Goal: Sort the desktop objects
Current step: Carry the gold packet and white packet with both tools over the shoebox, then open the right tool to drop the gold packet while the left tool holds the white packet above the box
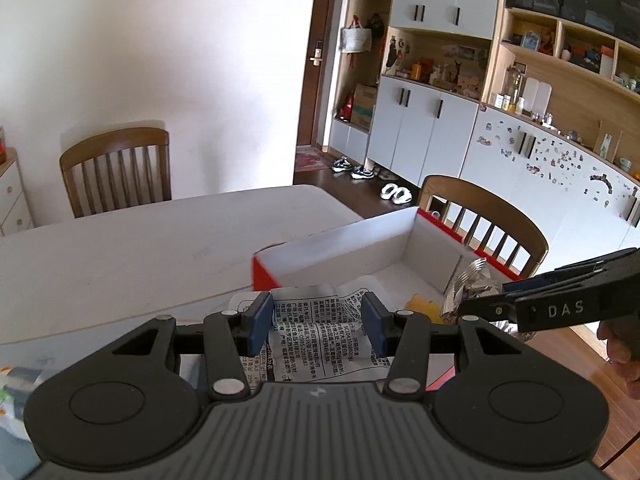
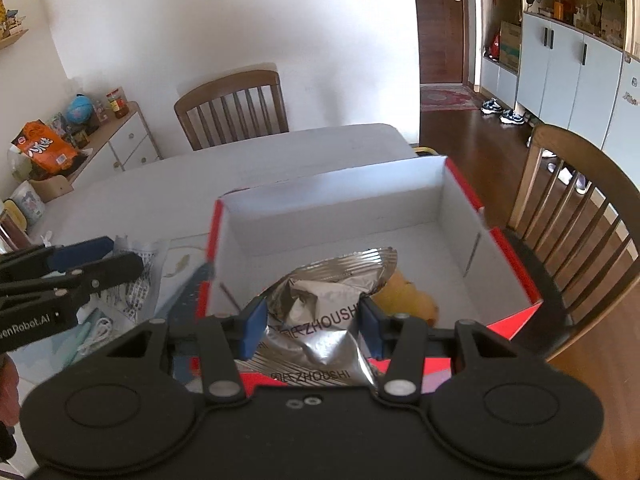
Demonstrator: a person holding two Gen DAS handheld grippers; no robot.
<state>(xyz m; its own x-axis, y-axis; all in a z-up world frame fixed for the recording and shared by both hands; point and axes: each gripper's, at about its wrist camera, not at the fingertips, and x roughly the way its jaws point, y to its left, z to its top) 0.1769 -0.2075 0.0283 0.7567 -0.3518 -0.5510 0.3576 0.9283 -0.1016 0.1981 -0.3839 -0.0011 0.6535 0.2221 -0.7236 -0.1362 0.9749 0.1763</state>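
Your left hand-held gripper [image 1: 318, 328] pinches a white printed wrapper [image 1: 316, 320] between its blue pads, held just over the near edge of the red-and-white box [image 1: 360, 240]. Your right hand-held gripper [image 2: 312, 326] is clamped on a crumpled silver foil packet [image 2: 320, 304] marked ZHOUSHI, above the box's near wall. Inside the box [image 2: 340, 196] a yellow item [image 2: 416, 300] lies on the floor, partly hidden behind the foil. That box sits on the white surface [image 2: 160, 184], with a blue strip and clear bags just left of it; wooden chairs stand around.
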